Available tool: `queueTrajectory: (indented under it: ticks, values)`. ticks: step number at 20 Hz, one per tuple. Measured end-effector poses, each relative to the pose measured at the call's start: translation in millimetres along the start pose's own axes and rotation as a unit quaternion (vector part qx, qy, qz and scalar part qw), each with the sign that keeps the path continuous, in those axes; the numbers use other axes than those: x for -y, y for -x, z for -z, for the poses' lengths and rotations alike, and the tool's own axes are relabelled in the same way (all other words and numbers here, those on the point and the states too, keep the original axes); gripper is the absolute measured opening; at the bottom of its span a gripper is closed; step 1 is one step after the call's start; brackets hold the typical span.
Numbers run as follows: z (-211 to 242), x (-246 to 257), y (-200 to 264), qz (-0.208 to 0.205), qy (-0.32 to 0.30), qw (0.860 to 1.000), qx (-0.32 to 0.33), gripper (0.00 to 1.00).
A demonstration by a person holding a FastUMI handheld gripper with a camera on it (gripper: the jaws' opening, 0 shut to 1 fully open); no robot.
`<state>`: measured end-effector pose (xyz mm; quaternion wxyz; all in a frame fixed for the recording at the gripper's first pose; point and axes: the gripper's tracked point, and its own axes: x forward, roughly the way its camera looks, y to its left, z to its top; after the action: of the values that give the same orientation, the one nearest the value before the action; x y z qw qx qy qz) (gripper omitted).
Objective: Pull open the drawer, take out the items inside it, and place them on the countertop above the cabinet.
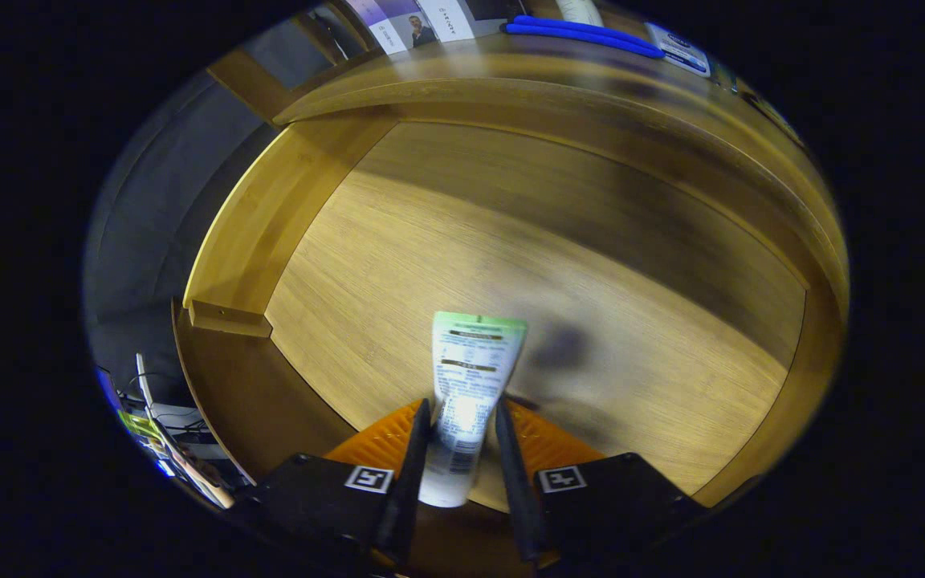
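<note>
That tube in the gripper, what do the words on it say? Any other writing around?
Tube, held between the gripper fingers above the open drawer: printed lines and a barcode, too blurred to read.
Square markers on the gripper: patterns, no words.
Papers on the countertop: print too small to read.

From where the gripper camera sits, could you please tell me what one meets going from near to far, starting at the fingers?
Gripper shut on the white tube with a green end → bare wooden drawer floor → drawer's far wall → countertop → blue pens lying on it.
</note>
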<state>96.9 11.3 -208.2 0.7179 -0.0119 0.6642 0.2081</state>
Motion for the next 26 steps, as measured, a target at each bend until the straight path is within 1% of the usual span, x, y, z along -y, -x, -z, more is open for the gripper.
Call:
queueTrajectory:
  ticks: [2,3,5,8,10,13,19,22,26]
  values:
    - [1.4,0.1,2.0,0.006,0.011,1.000,0.002,0.37]
    - [2.8,-1.4,2.1,0.004,0.020,1.000,-0.002,0.37]
    - [0.3,1.3,2.6,0.018,0.034,0.999,0.013,0.19]
    - [-2.2,0.9,6.4,0.031,0.057,0.998,0.025,0.20]
    - [-9.6,-1.5,13.8,0.033,0.051,0.997,0.051,0.19]
    - [-24.7,-4.1,29.3,0.024,0.036,0.996,0.081,0.20]
    - [-43.8,-19.9,66.3,0.008,0.038,0.991,0.129,0.19]
    - [-59.5,-26.1,83.6,0.001,0.031,0.987,0.160,0.19]
    - [-85.0,-26.2,107.2,-0.010,0.003,0.979,0.203,0.19]
